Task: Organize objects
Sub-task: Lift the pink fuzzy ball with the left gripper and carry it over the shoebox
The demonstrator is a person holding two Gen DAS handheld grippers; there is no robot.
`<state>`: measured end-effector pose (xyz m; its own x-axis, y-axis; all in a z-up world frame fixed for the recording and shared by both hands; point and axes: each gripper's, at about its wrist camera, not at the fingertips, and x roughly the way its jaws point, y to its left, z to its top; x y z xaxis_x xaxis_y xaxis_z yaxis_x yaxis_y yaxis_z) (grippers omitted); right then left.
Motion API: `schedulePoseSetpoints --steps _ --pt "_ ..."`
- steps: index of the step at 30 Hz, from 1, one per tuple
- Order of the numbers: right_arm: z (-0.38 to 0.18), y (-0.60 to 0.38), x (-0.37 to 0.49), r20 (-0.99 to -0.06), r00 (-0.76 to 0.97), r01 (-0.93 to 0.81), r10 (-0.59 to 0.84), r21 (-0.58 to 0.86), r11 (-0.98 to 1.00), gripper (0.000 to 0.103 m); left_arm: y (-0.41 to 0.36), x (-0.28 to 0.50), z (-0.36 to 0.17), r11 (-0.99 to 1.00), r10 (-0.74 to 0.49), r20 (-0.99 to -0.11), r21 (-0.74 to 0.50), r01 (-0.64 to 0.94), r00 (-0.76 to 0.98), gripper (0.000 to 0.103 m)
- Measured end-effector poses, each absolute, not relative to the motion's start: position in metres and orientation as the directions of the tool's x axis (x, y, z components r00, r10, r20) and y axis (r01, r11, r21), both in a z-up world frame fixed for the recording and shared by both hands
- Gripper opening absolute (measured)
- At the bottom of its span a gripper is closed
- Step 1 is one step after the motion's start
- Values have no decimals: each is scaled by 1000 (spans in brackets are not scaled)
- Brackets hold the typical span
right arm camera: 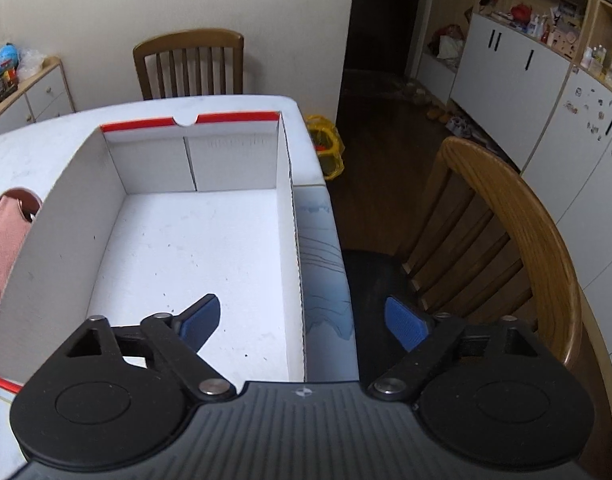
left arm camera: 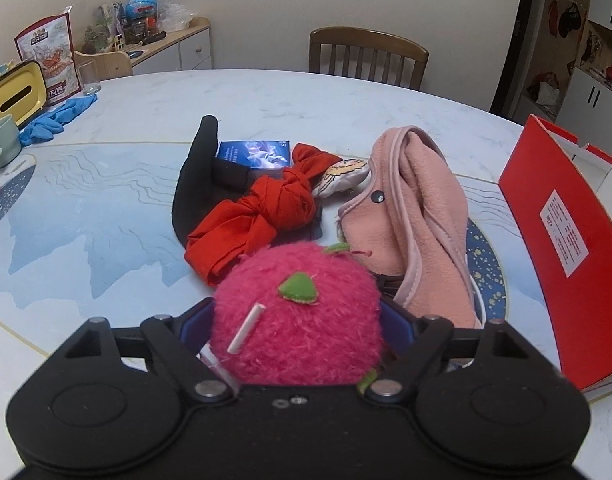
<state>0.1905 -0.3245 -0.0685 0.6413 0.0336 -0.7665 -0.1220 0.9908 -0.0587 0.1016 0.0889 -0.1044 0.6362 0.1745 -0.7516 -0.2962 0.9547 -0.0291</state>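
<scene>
Grippers first: we saw the left gripper [left arm camera: 298,320] at the bottom centre of the left wrist view with its jaws spread wide around a fuzzy pink plush ball [left arm camera: 296,312]. Blue pads sat right against both sides of the ball, so we read it as gripped. A green felt leaf [left arm camera: 299,289] sat on top of the ball and a white stick [left arm camera: 245,329] lay across its lower left.

Behind the ball, mid-frame, we had a pile on the marble table [left arm camera: 106,208]: knotted red cloth [left arm camera: 262,216], black cloth [left arm camera: 198,184] to its left, blue box [left arm camera: 255,154] behind both, small printed pouch [left arm camera: 342,174] right of the red knot, and a pink fleece garment [left arm camera: 410,216] further right. A red carton wall [left arm camera: 562,240] stood at the right edge of the frame.

Right gripper [right arm camera: 302,322] sat at the bottom of the right wrist view, jaws wide apart, nothing between them. Its left blue pad [right arm camera: 200,320] hung over the white interior of the open cardboard box [right arm camera: 66,248]; the right one hung past the table edge, in front of a wooden chair [right arm camera: 518,232]. We saw only bare white floor inside the box. The pink garment showed at the left edge, outside the box wall.
</scene>
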Motion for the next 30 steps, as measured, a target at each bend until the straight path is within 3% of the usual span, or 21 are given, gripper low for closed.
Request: schedulePoseSetpoints --steps 2,6,8,11,16,21,30 --pt "-70 -327 192 -768 639 -126 42 -51 991 83 88 102 -104 953 178 -750 -31 -303 637 79" --pt "-71 -332 194 -780 623 -144 65 -33 989 61 88 99 -101 946 192 -745 -31 -322 638 71" --pt "-71 -333 192 -780 622 -156 73 -32 987 56 89 98 -98 940 213 -743 -20 -339 634 70" --pt "-72 -333 192 -783 616 -178 83 -36 983 34 90 95 -93 932 234 -737 -17 -363 634 68" --pt "-69 -334 190 -771 628 -216 107 -40 976 29 91 89 -84 919 267 -719 -10 -393 642 68" --pt "-71 -332 190 -782 609 -254 133 -33 967 13 89 82 -71 906 304 -705 4 -424 641 68" --pt "-70 -337 190 -776 613 -267 150 -24 963 4 57 87 -29 927 285 -664 8 -375 691 68"
